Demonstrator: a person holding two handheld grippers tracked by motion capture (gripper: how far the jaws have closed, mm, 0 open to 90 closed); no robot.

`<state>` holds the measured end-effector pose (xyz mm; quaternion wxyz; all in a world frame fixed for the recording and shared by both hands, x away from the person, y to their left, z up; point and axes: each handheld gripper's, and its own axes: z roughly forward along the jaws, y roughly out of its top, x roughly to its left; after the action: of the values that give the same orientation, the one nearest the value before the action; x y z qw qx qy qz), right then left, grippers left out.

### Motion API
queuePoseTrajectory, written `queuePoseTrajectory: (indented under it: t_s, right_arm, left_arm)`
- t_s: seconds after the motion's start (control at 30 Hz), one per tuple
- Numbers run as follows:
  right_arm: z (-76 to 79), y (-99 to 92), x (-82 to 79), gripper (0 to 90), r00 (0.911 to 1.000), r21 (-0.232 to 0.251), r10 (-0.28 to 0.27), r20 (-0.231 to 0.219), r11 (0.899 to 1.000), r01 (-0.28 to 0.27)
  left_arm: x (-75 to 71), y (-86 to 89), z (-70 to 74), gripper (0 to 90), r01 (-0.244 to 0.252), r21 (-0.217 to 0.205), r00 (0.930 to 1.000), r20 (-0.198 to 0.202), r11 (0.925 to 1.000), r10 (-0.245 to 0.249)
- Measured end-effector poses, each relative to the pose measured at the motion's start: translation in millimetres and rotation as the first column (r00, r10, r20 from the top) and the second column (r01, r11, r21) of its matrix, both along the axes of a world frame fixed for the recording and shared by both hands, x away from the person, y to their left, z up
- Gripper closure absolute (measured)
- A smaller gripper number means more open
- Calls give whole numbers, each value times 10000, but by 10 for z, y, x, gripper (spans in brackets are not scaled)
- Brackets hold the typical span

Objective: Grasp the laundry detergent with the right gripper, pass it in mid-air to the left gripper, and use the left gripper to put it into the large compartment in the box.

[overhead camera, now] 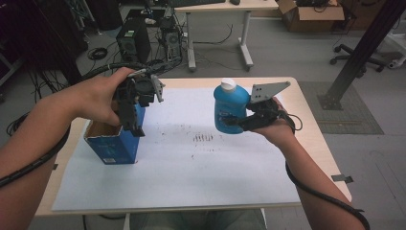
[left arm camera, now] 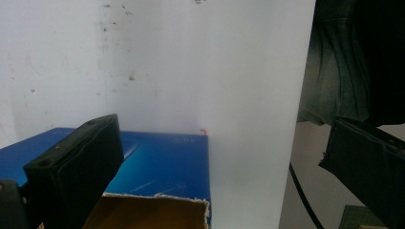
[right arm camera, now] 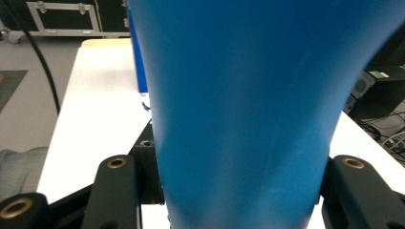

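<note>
So the right gripper (overhead camera: 239,123) has its jaws pinched on the lower body of the blue bottle (overhead camera: 230,108), one jaw on each side as the right gripper view shows, and the bottle is held upright in the air over the right half of the counter (overhead camera: 306,143), white cap (overhead camera: 228,85) on top. It's clear of the white paper sheet (overhead camera: 191,167) below it. Over on the left, the left gripper (overhead camera: 135,125) points down at the open blue box (overhead camera: 113,143), which stands on the sheet near the counter's left edge. Its jaws are spread wide: in the left gripper view one jaw sits right over the box's torn cardboard rim (left arm camera: 157,202) and the other hangs well off to the side, past the sheet's edge, so nothing is pinched. Can't tell if that near jaw actually touches the box. Plenty of bare sheet between box and bottle, just some dark specks (overhead camera: 203,139) in the middle, and the near part of the sheet is open too.
</note>
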<state>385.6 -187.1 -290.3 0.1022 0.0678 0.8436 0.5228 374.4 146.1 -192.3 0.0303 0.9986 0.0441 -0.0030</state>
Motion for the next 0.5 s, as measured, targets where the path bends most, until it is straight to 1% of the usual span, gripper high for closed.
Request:
queuePoseTrajectory:
  t_s: [0.07,0.1,0.17,0.23,0.5]
  right_arm:
    - [-3,8,-21,445,10000,-23,71,8,10000,-71]
    - [-13,25,-69,445,9998,-8,181,-8,9998,-181]
    - [-21,33,-91,445,9997,-5,262,-6,9997,-262]
    - [-54,59,-150,445,9990,-23,455,1,9990,-455]
    - [-145,142,-242,445,9965,-29,824,-118,9966,-825]
  left_arm:
    - [5,5,-4,1,-38,-35,10000,9,10000,38]
    - [7,1,-3,1,-37,-7,10000,1,10000,37]
    - [5,-4,-2,1,-37,-4,10000,4,10000,37]
    - [-2,-24,2,1,-5,9,10000,-1,10000,5]
    - [-27,-76,13,1,108,33,9999,0,9999,-108]
